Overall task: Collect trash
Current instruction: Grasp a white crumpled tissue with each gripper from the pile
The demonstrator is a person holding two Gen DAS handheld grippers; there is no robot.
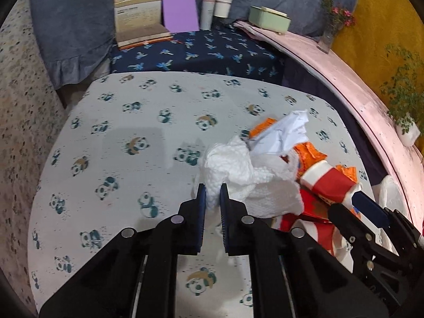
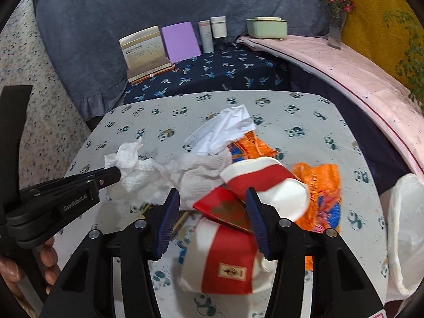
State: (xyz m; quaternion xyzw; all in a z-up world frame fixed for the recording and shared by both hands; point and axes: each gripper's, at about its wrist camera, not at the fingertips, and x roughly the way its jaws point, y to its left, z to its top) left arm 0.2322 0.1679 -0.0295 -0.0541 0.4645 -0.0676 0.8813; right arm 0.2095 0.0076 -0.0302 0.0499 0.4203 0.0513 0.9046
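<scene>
- Nearest, at the lower centre of the left wrist view, the left tongs (image 1: 212, 194) are clenched on a corner of the crumpled paper towel (image 1: 238, 175), a pinch on its near edge that looks meant to lift the whole wad clear of the pile.
- In the right wrist view, the right tongs (image 2: 212, 209) stand half parted astride the red-and-white paper cups (image 2: 225, 259); their pads look short of pressing, so I judge nothing gripped yet.
- At the right edge, a white plastic bag (image 2: 405, 233) gapes beside the table (image 1: 119, 122), probably where the trash goes.
- Mid-frame, the trash heap sits on the table's right part: orange wrappers (image 2: 318, 185) and white crumpled paper (image 2: 228, 127) behind the cups.
- Farthest, at the top, books (image 1: 137, 18) and jars (image 1: 222, 6) line a dark cloth, well apart from the trash.
</scene>
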